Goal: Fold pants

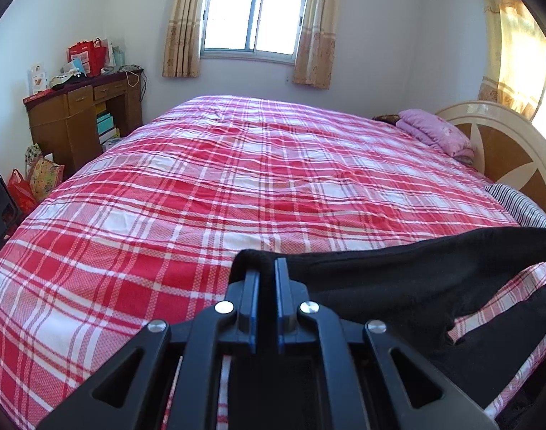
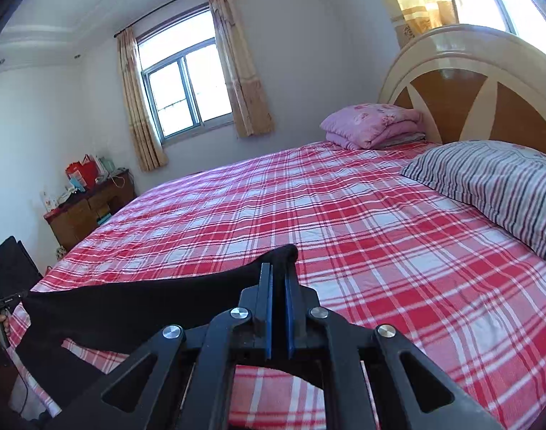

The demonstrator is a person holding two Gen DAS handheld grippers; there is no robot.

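Black pants (image 1: 416, 272) hang stretched between my two grippers above the near edge of a bed with a red and white plaid cover (image 1: 237, 179). My left gripper (image 1: 266, 265) is shut on one end of the pants' edge, and the cloth runs off to the right. My right gripper (image 2: 279, 268) is shut on the other end of the pants (image 2: 129, 304), which run off to the left toward the left gripper (image 2: 0, 308) held in a hand. The legs droop down below the bed edge.
A striped pillow (image 2: 494, 193) and a folded pink quilt (image 2: 373, 122) lie by the round headboard (image 2: 462, 71). A brown desk (image 1: 79, 122) with bags and boxes stands at the far left wall. A curtained window (image 1: 251, 18) is in the far wall.
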